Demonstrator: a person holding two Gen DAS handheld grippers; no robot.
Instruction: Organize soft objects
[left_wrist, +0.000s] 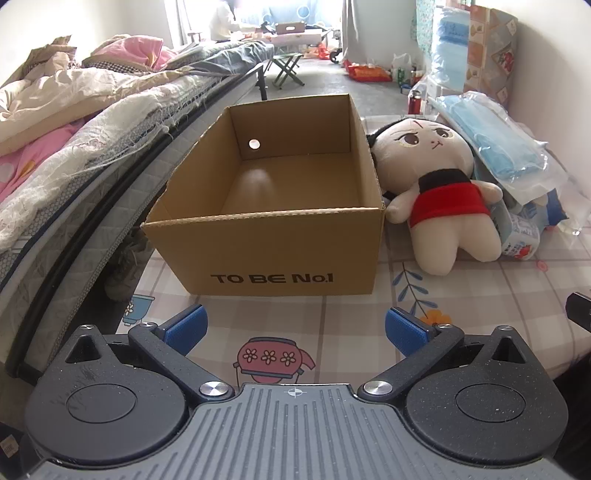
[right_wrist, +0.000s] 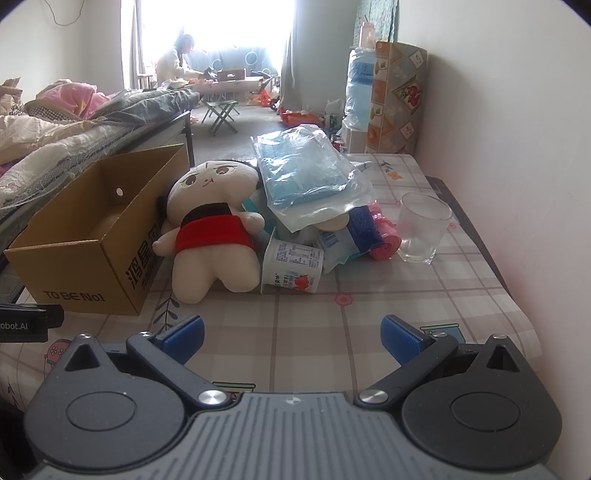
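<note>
Plush doll (right_wrist: 212, 236) in a red top, lying face-up and leaning against the right side wall of the open cardboard box (left_wrist: 266, 254), which is the landmark here; the box interior shows nothing inside. On the doll's far side from the box sits a loose heap: a clear bag of blue masks (right_wrist: 306, 173) resting partly over the doll's head, a yogurt cup (right_wrist: 291, 267) tipped on its side and touching the doll's leg, a pink roll (right_wrist: 386, 236), and, farthest from the box, an upright clear glass (right_wrist: 423, 229). Both tools hover in front of the box over the checked tablecloth (right_wrist: 369, 295), well short of the doll: left gripper (left_wrist: 294, 326) with fingers spread and nothing between them, right gripper (right_wrist: 291, 332) likewise spread and empty. Risks, as judged: lifting the doll may drag the overlapping mask bag and topple the heap toward the glass; a grip on the rounded head could slip off the soft fabric. Hard to make out: what lies beneath the mask bag, and the doll's back and its arm nearest the box.
</note>
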